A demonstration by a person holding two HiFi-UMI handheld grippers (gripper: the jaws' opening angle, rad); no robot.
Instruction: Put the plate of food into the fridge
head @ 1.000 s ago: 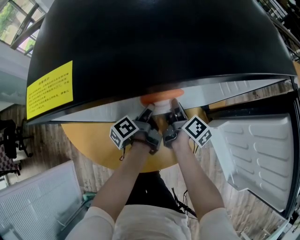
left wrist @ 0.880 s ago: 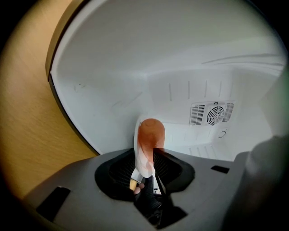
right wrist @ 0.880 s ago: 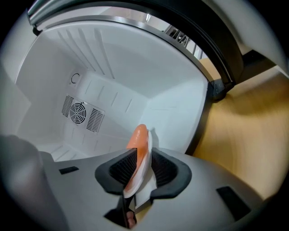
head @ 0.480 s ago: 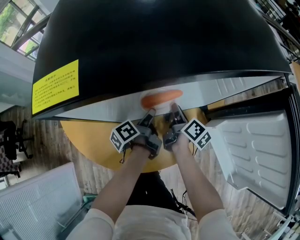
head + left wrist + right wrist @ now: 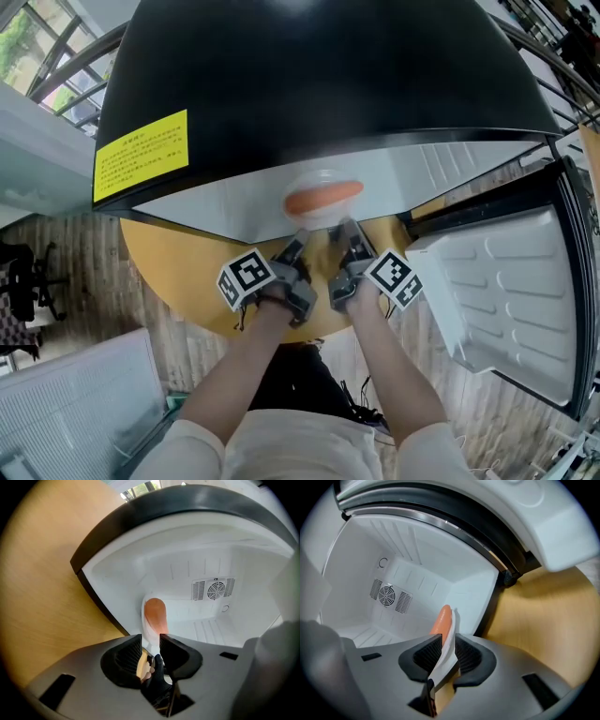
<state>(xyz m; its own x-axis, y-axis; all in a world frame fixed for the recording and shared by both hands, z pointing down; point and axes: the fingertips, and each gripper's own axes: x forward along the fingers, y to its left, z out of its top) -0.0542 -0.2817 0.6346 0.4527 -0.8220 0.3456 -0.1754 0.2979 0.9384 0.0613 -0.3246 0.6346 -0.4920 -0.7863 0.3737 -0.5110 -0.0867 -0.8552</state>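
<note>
Findings at the fridge (image 5: 319,84), with its door (image 5: 506,300) swung open to the right. Found the white plate (image 5: 322,221) just inside the front of the white compartment, carrying one long piece of orange food (image 5: 323,198). Cannot tell from the head view whether the plate rests fully on the compartment floor.

Checked the left gripper (image 5: 298,242) in its own view: found the left gripper (image 5: 150,644) with jaws standing apart and the near edge of the plate (image 5: 149,630) in the gap. Saw no pad pressing on it. Noted the food (image 5: 155,613) lying along the plate beyond the jaws, and a round fan grille (image 5: 213,588) on the back wall behind.

Checked the right gripper (image 5: 348,232) likewise: found the right gripper (image 5: 448,644) closed on the rim of the plate (image 5: 451,625), seen edge-on between both pads. Noted the food (image 5: 441,619) just beyond the jaws.

Noted both grippers side by side at the fridge mouth, over a round wooden table (image 5: 187,281). Noted a yellow label (image 5: 141,155) on the black top of the fridge, print too small to read
</note>
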